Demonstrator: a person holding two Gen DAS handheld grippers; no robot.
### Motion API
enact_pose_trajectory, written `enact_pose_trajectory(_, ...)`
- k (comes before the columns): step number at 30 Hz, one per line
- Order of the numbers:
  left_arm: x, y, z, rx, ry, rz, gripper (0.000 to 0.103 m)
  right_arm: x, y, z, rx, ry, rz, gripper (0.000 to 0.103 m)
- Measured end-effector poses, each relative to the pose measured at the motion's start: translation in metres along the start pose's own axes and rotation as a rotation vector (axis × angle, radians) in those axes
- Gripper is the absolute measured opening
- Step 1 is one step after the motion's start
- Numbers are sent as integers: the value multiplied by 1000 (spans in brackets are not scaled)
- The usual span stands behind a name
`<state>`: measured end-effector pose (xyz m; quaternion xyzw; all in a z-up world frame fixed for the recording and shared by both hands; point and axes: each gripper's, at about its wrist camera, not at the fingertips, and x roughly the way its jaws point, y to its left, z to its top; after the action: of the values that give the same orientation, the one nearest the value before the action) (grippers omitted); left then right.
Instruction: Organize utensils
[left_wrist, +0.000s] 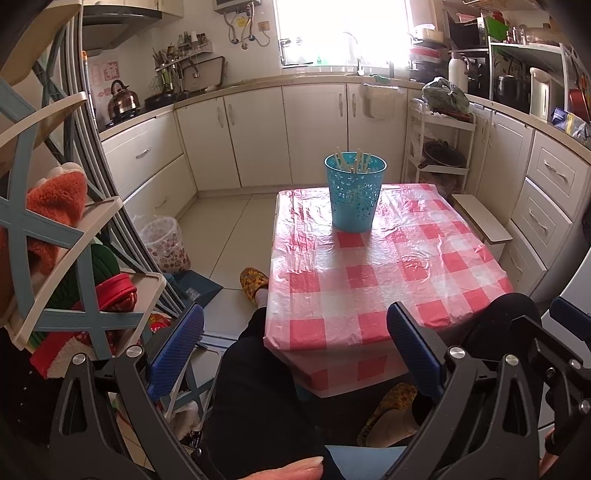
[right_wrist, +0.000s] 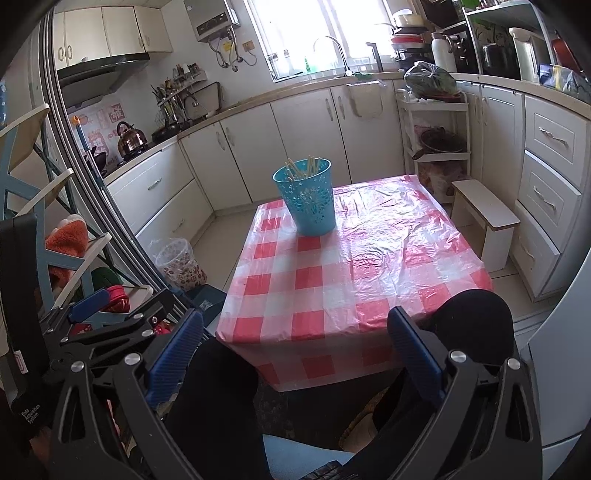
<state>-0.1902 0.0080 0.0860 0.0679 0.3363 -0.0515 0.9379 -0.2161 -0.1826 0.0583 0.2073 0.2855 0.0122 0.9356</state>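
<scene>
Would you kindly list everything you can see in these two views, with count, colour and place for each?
Holder: one, turquoise, perforated, upright on the far part of the table.
Chopsticks: several, pale, standing inside the holder; exact count unclear.
Table: one, covered with a red-and-white checked plastic cloth, in front of the person.
Kettle: one, metallic, on the stove at left.
Waste bin: one, clear with floral print, on the floor left of the table.
Stool: one, white, on the floor right of the table.
Slippers: two, yellow patterned, on the person's feet.
Left gripper: black with blue pads, open, empty, near the table's front edge.
Right gripper: same build, open, empty.
</scene>
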Motion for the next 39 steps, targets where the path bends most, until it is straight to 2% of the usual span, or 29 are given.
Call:
enact_pose_trajectory(31,-5,2,-2,-10,-2,5,95,-1,5,-2,-7,19,5,96)
enact_pose_trajectory(35,-9,7,-5,-31,-47,21,95,1,6,-3,-11,23,3,96)
enact_pose_trajectory(39,-10,4,-5,-17,-54,26,95,2,7,-4,-9,24,0,96)
